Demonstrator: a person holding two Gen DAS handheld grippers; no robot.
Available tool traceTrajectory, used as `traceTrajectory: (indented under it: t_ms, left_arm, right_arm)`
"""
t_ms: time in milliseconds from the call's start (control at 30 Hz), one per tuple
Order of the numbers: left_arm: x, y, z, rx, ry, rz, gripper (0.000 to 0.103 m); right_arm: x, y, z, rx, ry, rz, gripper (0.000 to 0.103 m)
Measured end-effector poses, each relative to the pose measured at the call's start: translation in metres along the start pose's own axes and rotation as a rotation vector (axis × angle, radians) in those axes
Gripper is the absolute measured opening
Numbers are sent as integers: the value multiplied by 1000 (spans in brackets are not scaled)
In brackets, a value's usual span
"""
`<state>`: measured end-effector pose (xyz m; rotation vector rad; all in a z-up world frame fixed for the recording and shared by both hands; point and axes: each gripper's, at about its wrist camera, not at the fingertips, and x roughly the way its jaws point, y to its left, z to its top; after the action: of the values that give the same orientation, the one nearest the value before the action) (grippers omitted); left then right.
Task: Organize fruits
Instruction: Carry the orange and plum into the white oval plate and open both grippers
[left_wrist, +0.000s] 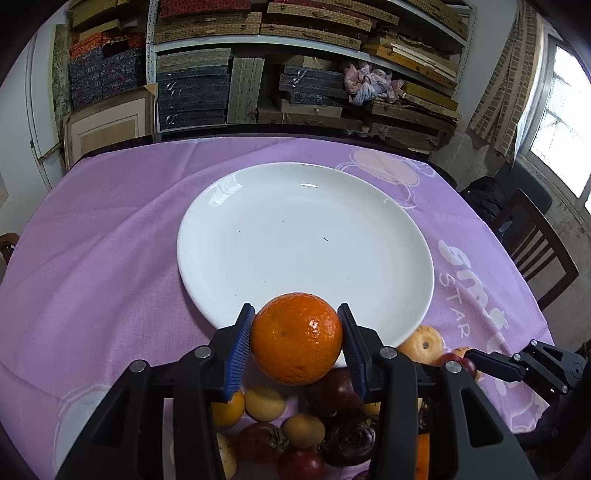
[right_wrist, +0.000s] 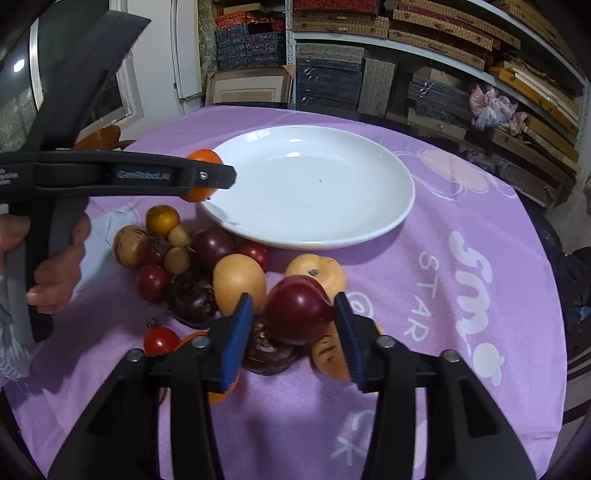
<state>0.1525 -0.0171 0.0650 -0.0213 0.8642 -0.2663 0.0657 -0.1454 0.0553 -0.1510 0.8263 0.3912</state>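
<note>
My left gripper is shut on an orange and holds it above the near rim of the white plate. In the right wrist view the same orange shows at the plate's left edge in the left gripper. My right gripper is shut on a dark red apple, held just above the pile of mixed fruit on the purple cloth. The plate holds no fruit.
The pile holds yellow, red and dark fruits, among them a yellow apple and a tomato. The round table has a purple cloth. Shelves of boxes stand behind it. A dark chair stands at the right.
</note>
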Motion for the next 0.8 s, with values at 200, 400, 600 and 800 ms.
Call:
traceTrajectory:
  t_ms: [200, 400, 600, 800]
  left_arm:
    - [-10, -5, -11, 25, -3, -5, 46]
    - [-4, -2, 0, 21, 0, 13, 46]
    - [20, 7, 30, -7, 18, 49, 46]
    - [66, 16, 44, -54, 98, 89, 46]
  right_arm:
    - [8, -2, -5, 13, -4, -1, 39]
    - [1, -11, 4, 72, -37, 24, 38]
    - [0, -33, 63, 147, -88, 72, 38]
    - [78, -42, 96, 177, 37, 16, 38]
